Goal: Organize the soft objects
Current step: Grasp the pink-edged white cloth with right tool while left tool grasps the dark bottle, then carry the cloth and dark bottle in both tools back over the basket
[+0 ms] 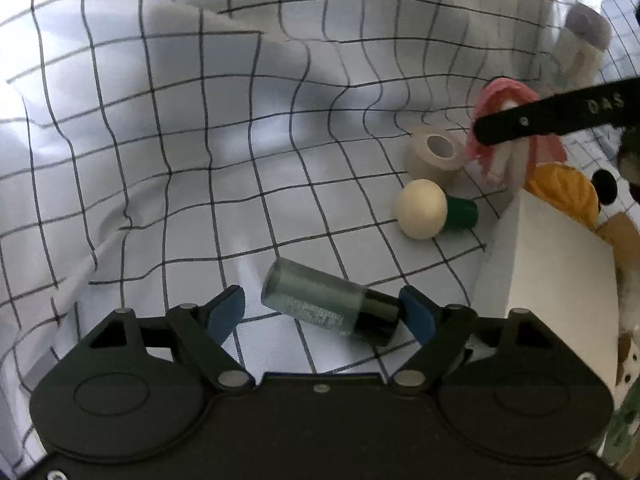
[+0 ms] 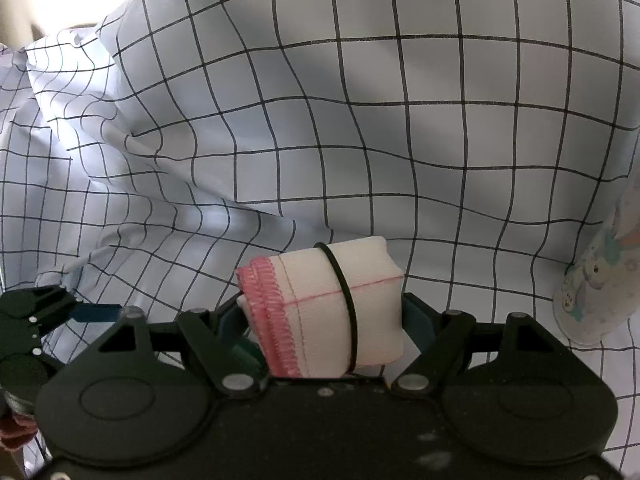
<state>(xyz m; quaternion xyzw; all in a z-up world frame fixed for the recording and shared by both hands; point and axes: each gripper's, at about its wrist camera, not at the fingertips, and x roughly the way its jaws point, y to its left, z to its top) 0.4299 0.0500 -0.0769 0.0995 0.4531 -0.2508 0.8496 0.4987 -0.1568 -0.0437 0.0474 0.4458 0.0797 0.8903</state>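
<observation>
1. Right gripper (image 2: 320, 316): clamped on a rolled white cloth (image 2: 332, 308) with pink edging, bound by a black band, above the checked sheet (image 2: 360, 120).
2. Left gripper (image 1: 322, 312): jaws apart, straddling a clear-capped bottle (image 1: 332, 304) lying on the sheet; its dark end touches one pad.
3. Beyond the bottle: cream ball (image 1: 420, 209), tape roll (image 1: 436, 152).

Soft daylight, blown-out glare at the upper left of the sheet (image 2: 360, 120), gentle fold shadows, fisheye bending at edges, slight blur on far items.
</observation>
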